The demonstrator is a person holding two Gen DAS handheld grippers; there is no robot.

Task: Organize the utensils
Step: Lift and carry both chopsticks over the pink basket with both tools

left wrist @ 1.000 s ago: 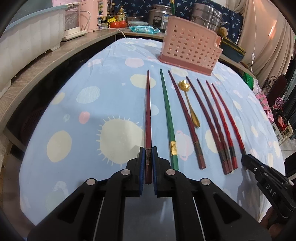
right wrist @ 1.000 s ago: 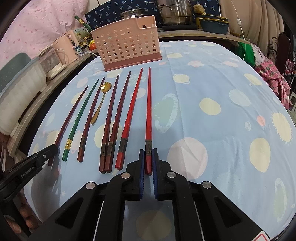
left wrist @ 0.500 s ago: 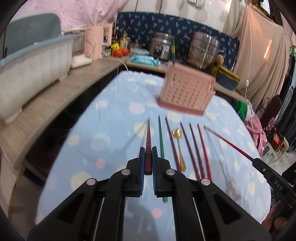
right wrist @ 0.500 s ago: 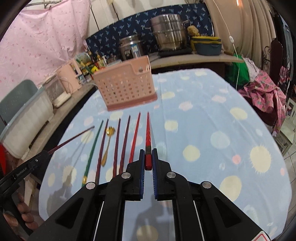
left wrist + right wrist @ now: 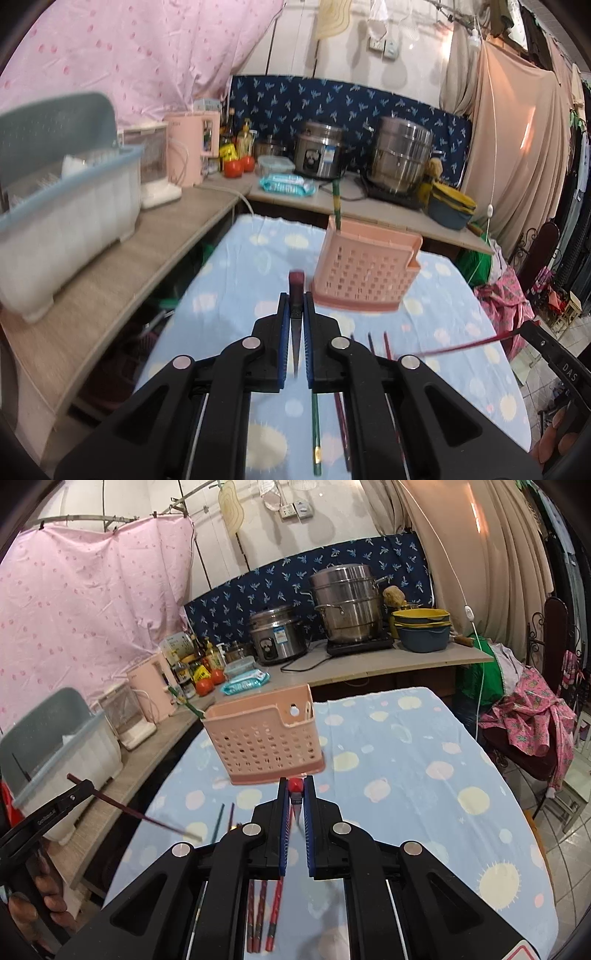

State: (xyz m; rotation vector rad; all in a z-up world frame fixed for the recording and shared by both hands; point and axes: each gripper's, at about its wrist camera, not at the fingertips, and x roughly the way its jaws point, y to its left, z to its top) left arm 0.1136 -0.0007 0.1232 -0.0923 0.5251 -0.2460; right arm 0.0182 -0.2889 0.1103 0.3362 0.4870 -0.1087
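My left gripper (image 5: pixel 296 299) is shut on a dark red chopstick (image 5: pixel 296 284), held in the air and seen end-on; it also shows in the right wrist view (image 5: pixel 122 809). My right gripper (image 5: pixel 295 786) is shut on a bright red chopstick (image 5: pixel 295 785), also lifted; it shows in the left wrist view (image 5: pixel 458 347). The pink perforated utensil basket (image 5: pixel 365 269) stands on the blue tablecloth ahead, with one green chopstick (image 5: pixel 337 199) upright in it. A green chopstick (image 5: pixel 315 424) and several red ones (image 5: pixel 260 912) lie on the cloth below the grippers.
A wooden counter (image 5: pixel 110 258) runs along the left with a dish rack (image 5: pixel 55 206), a pink kettle (image 5: pixel 188 151), bottles and tomatoes. Steel pots (image 5: pixel 399 158) and a rice cooker (image 5: pixel 317 151) stand behind the basket. The table edge (image 5: pixel 532 812) drops off at right.
Both grippers have lifted their chopsticks off the cloth and tilted up. The views now face the basket and the back wall, and the basket is closer.
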